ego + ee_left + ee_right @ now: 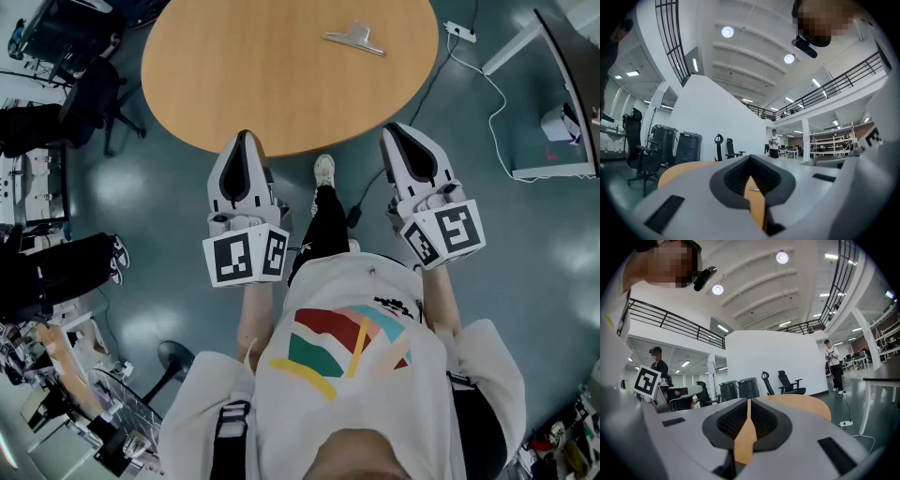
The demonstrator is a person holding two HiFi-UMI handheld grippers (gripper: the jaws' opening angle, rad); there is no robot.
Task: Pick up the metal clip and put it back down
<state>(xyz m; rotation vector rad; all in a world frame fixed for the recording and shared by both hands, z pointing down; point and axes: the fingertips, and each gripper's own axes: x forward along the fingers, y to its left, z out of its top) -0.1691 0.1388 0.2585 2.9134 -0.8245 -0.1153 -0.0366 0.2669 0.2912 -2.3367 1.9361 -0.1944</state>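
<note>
The metal clip (354, 38) lies untouched on the worktop (234, 75), in the upper middle of the frame. The left claw (246, 136) and the right claw (393, 128) are both closed and empty, well below it, so I judge nothing is begun yet.

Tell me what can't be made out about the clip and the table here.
- Head view: the clip is too small to show its spring or which way it opens.
- Head view: the far side of the table is cut off by the top edge.
- Left gripper view: the clip is only a tiny sliver beyond the shut left gripper.
- Right gripper view: the clip does not show; the body of the shut right gripper blocks it.
</note>
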